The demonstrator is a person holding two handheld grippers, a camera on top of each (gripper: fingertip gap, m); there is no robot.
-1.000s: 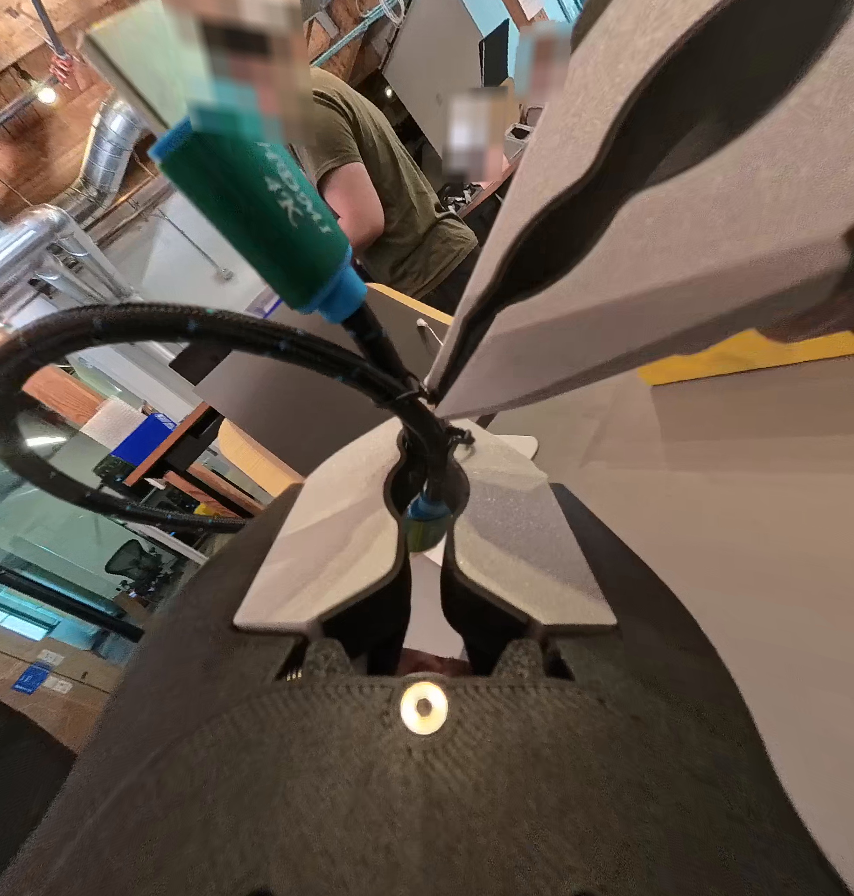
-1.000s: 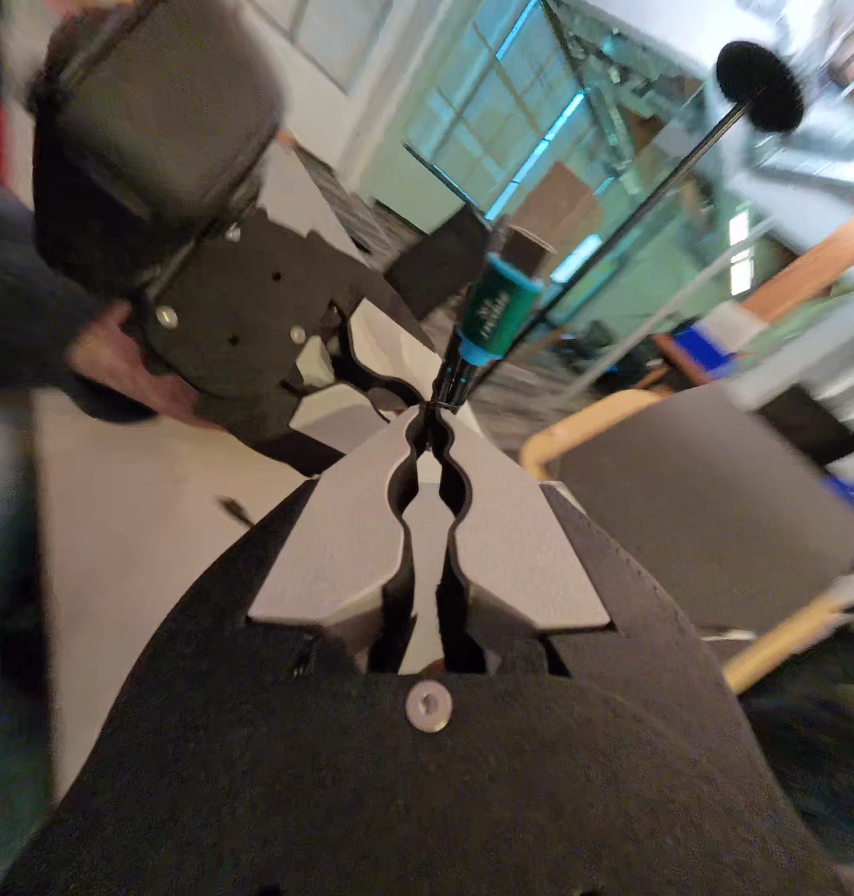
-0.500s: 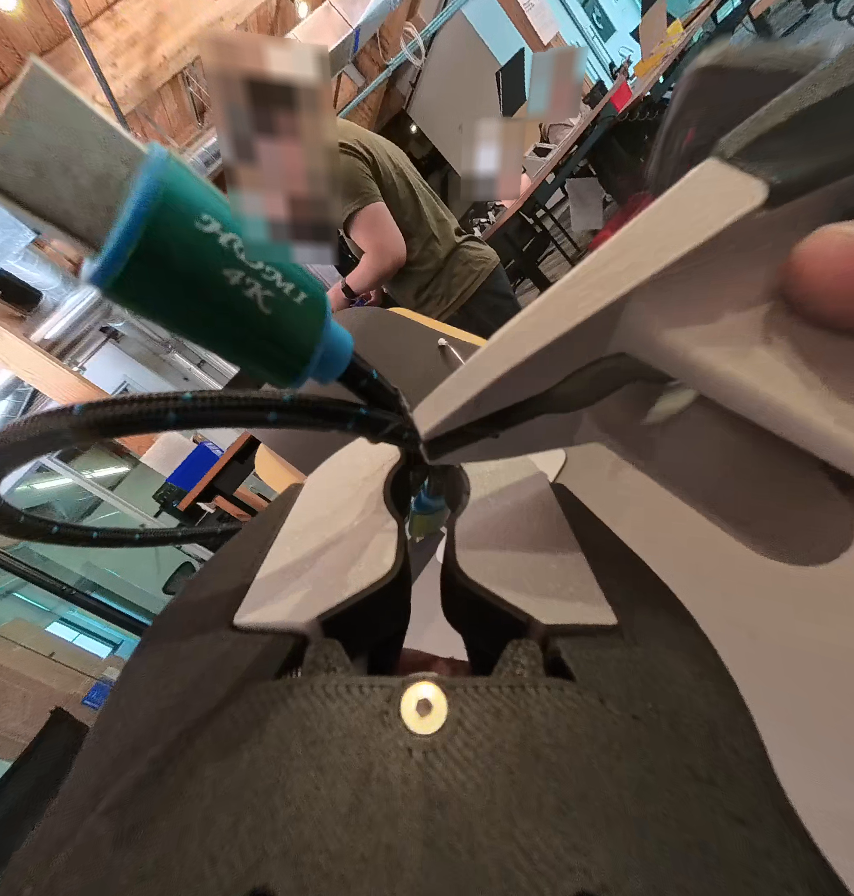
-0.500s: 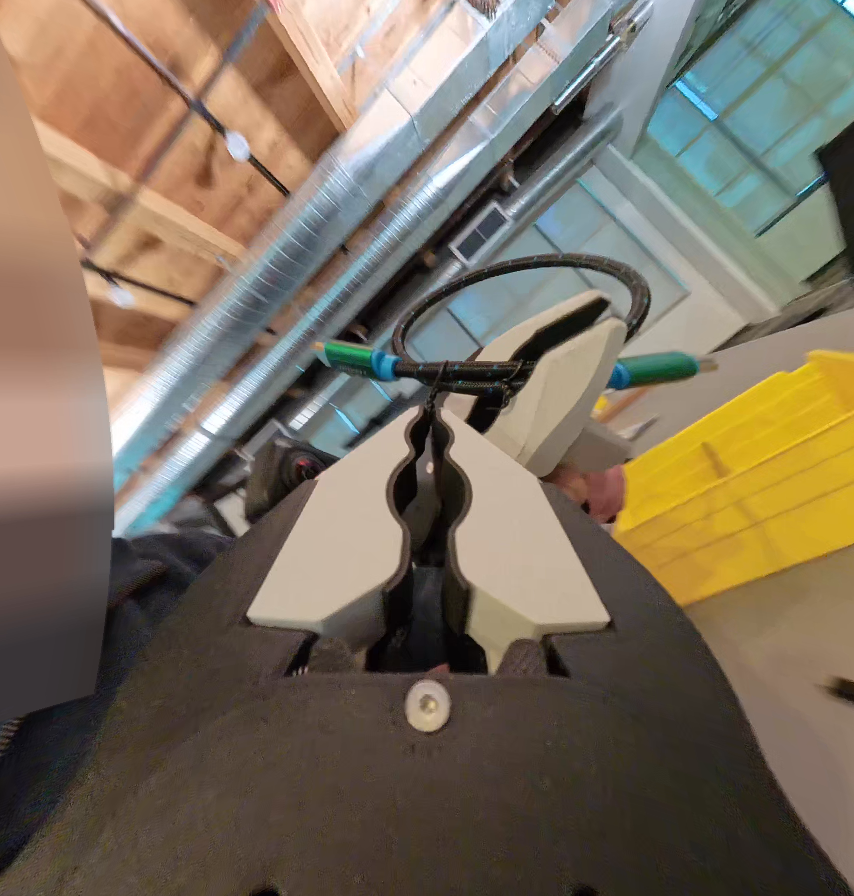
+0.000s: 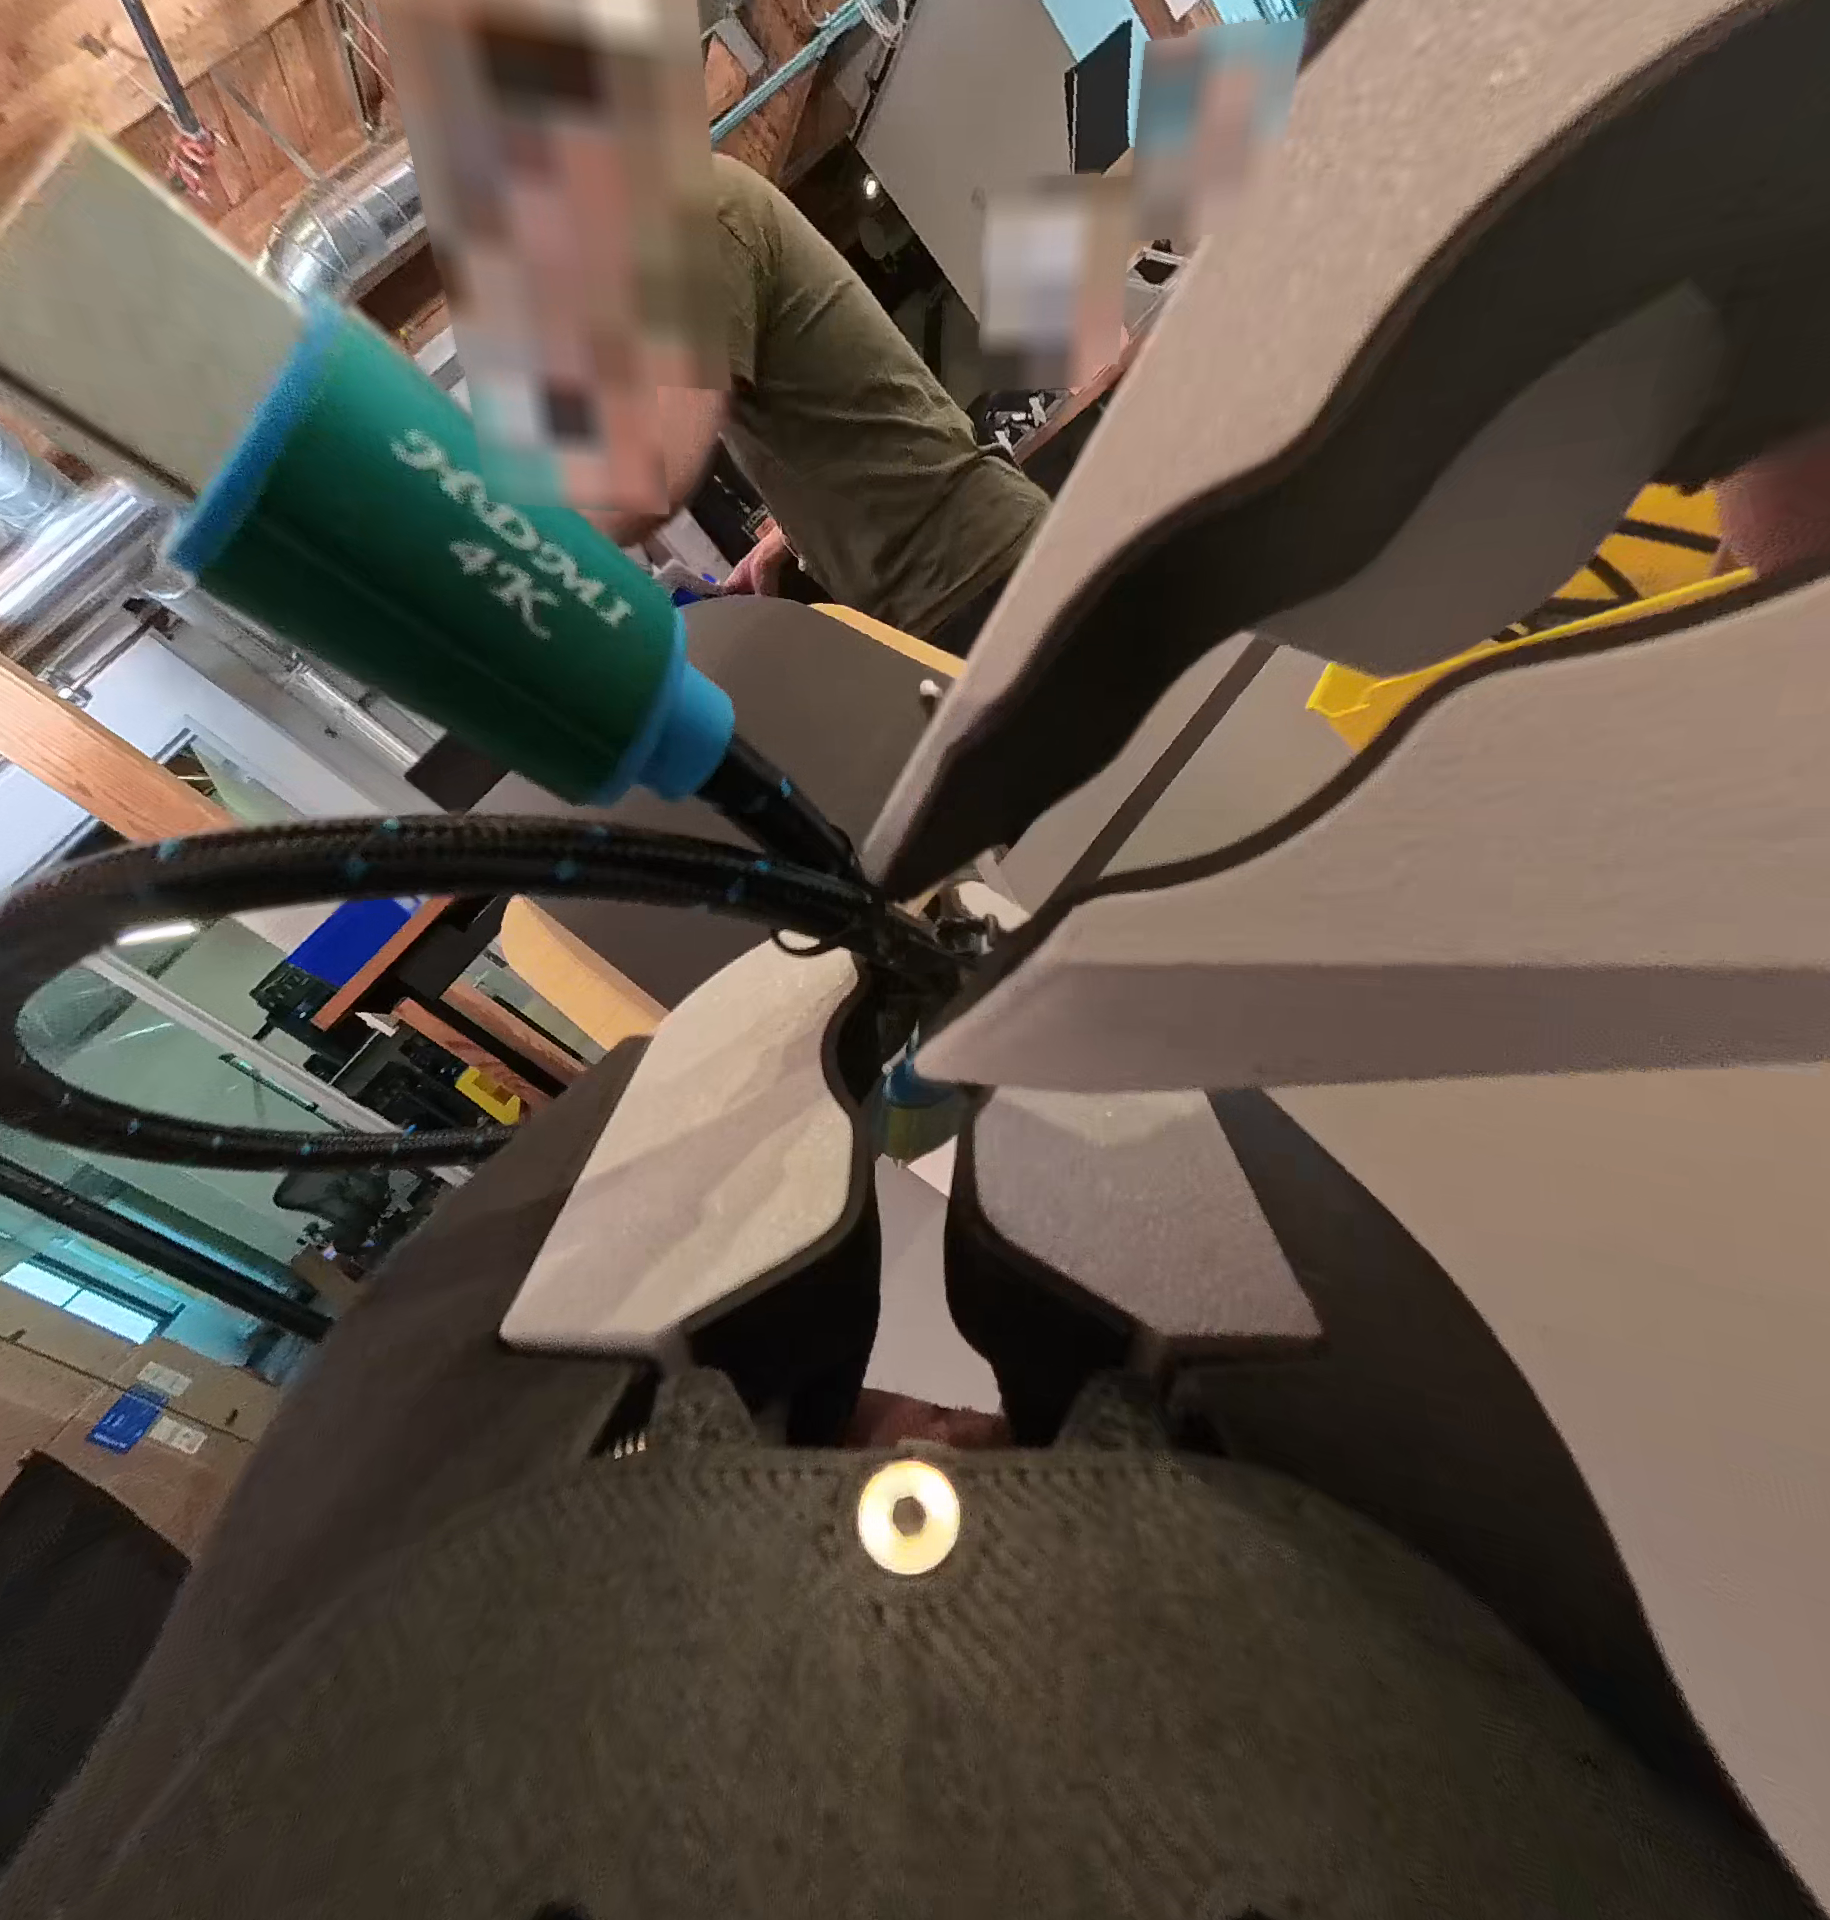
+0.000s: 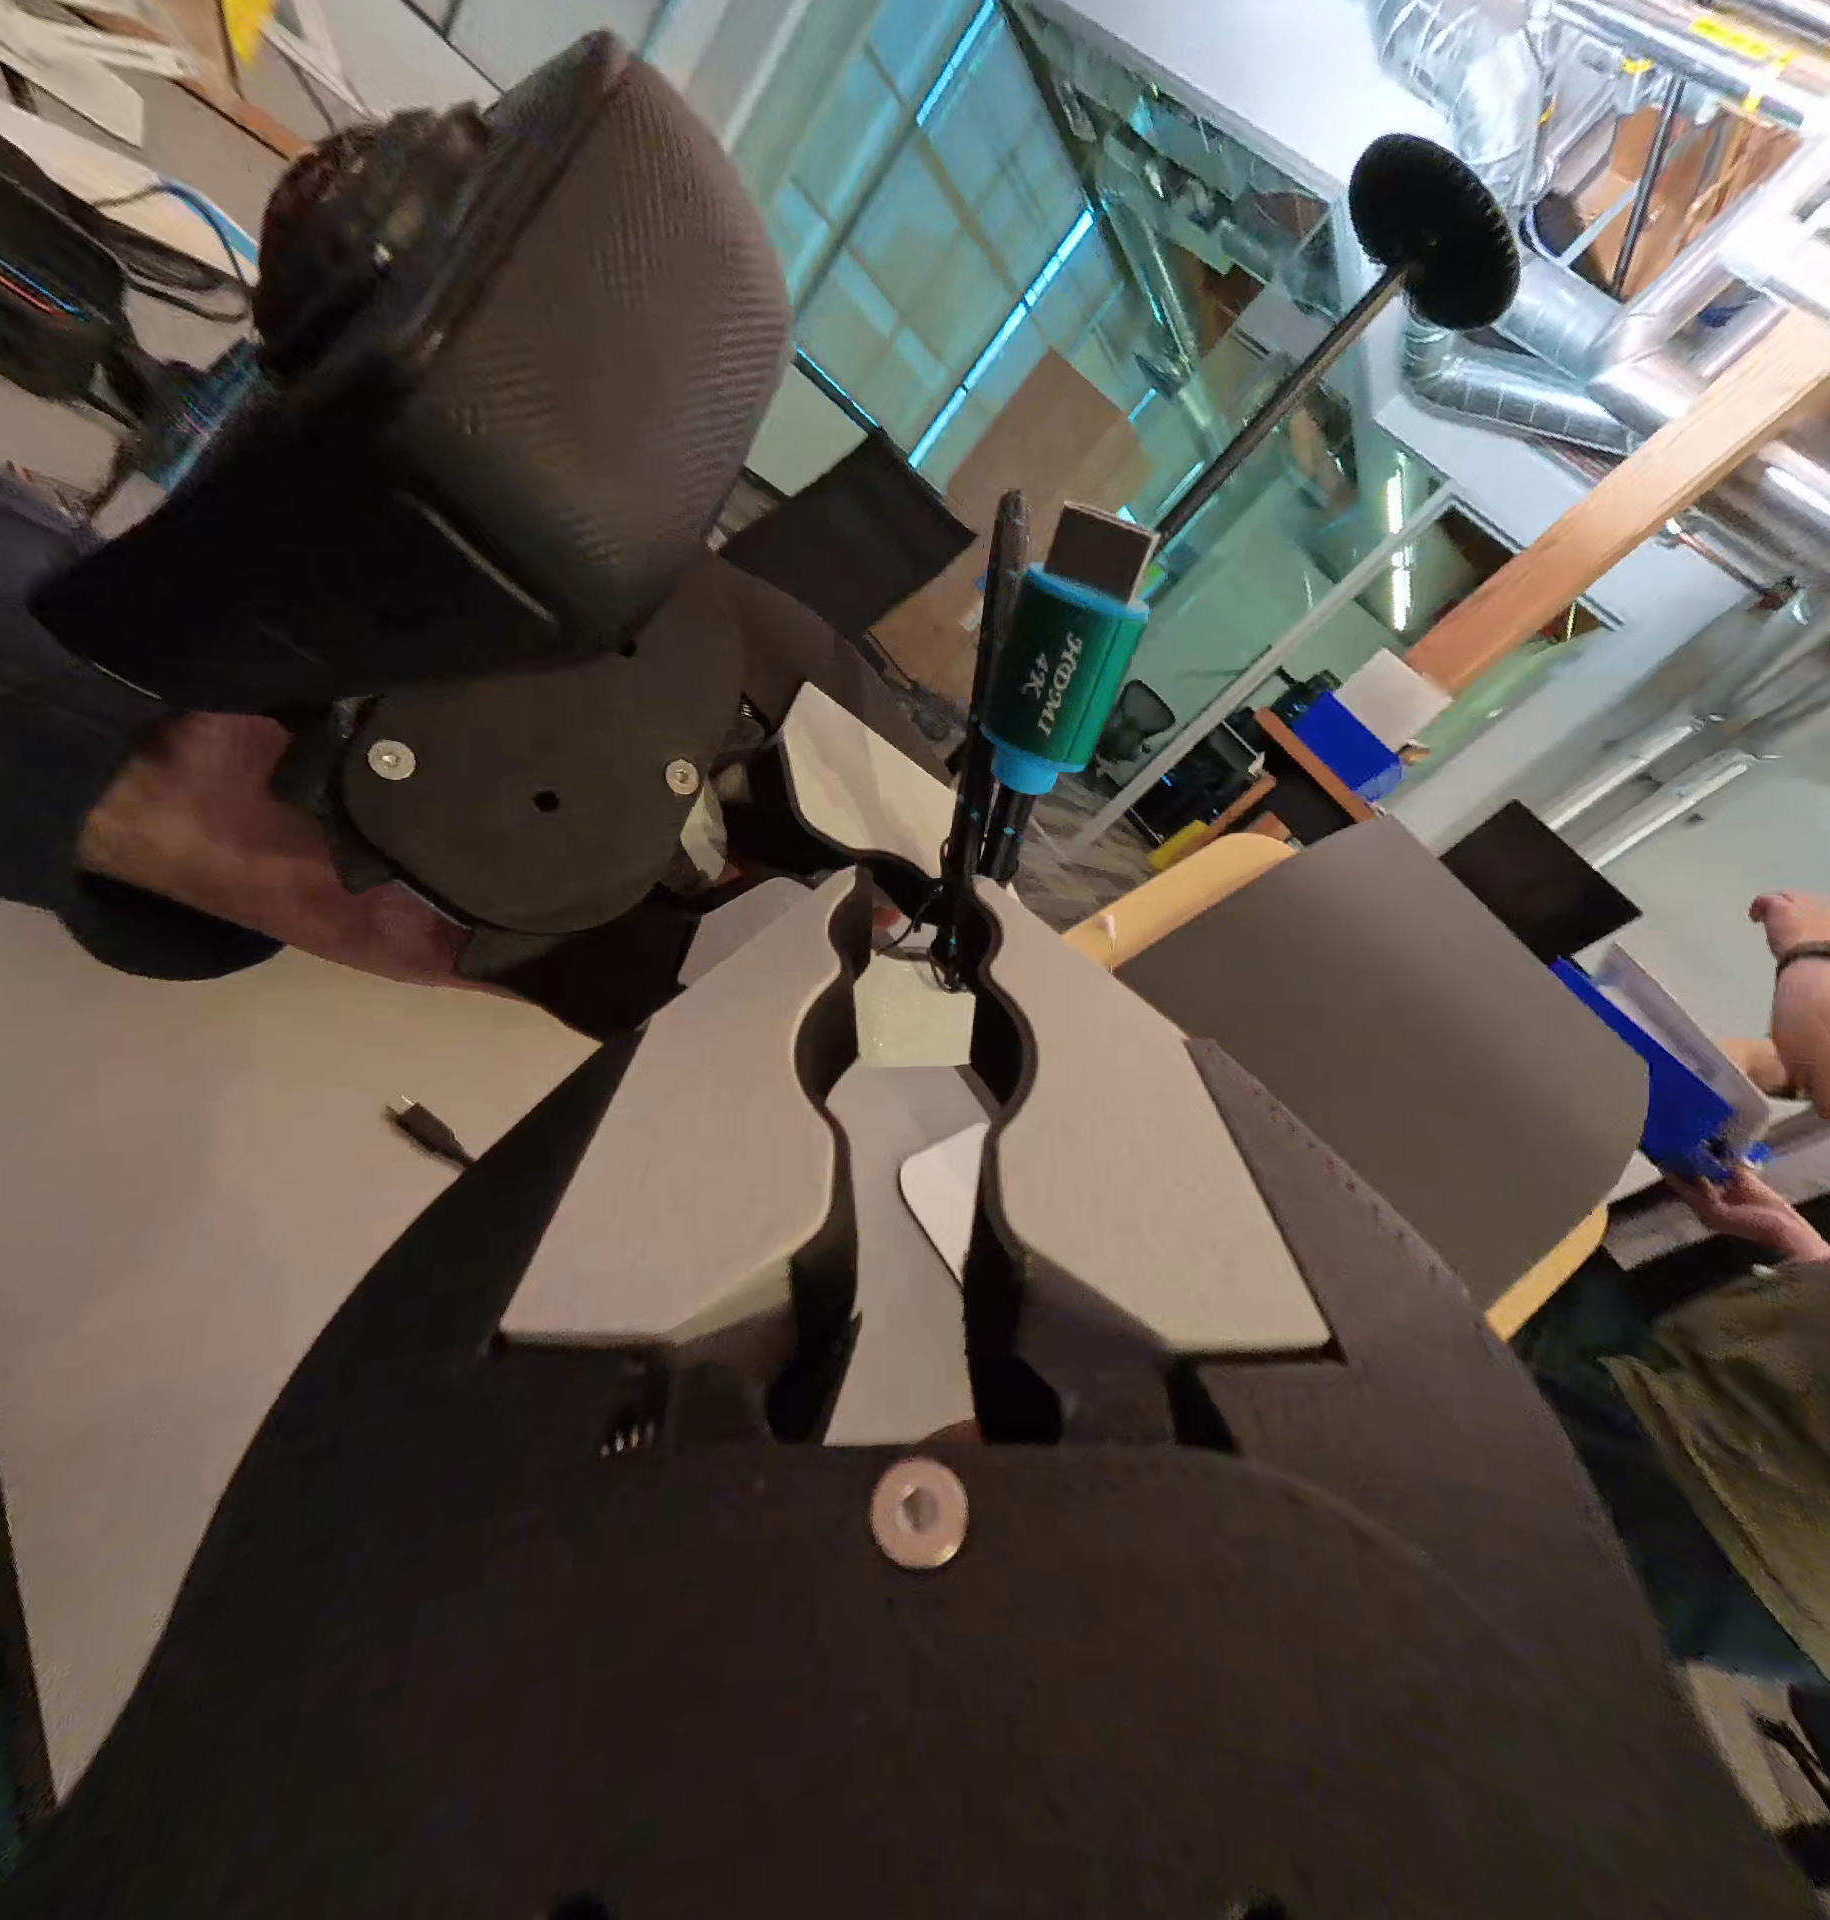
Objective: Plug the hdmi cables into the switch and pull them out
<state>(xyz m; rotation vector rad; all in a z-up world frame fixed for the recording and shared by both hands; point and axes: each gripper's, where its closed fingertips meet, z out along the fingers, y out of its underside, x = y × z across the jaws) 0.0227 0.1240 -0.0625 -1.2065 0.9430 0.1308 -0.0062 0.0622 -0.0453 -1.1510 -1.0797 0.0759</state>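
Observation:
A black braided HDMI cable (image 5: pixel 391 847) is held in the air and loops off to the left. Its green plug with blue collars (image 5: pixel 433 613) points up left, and it also shows in the right wrist view (image 6: pixel 1062 675). My left gripper (image 5: pixel 911 1003) is shut on the cable near its other green plug (image 5: pixel 916 1117), which sits between the fingers. My right gripper (image 6: pixel 926 894) meets it from the right. Its jaws stand slightly apart, with the cable strands (image 6: pixel 978 831) passing between the tips. No switch is in view.
A grey table (image 6: pixel 163 1143) lies below with a small black connector (image 6: pixel 428 1122) on it. A yellow bin (image 5: pixel 1617 582) stands behind the right gripper. A person in an olive shirt (image 5: pixel 859 416) stands nearby. A black boom microphone (image 6: pixel 1430 239) hangs overhead.
My right gripper's jaws, shut on the cable a second ago, now stand apart around it. Its view swung up to the ceiling and back. My left gripper keeps its hold.

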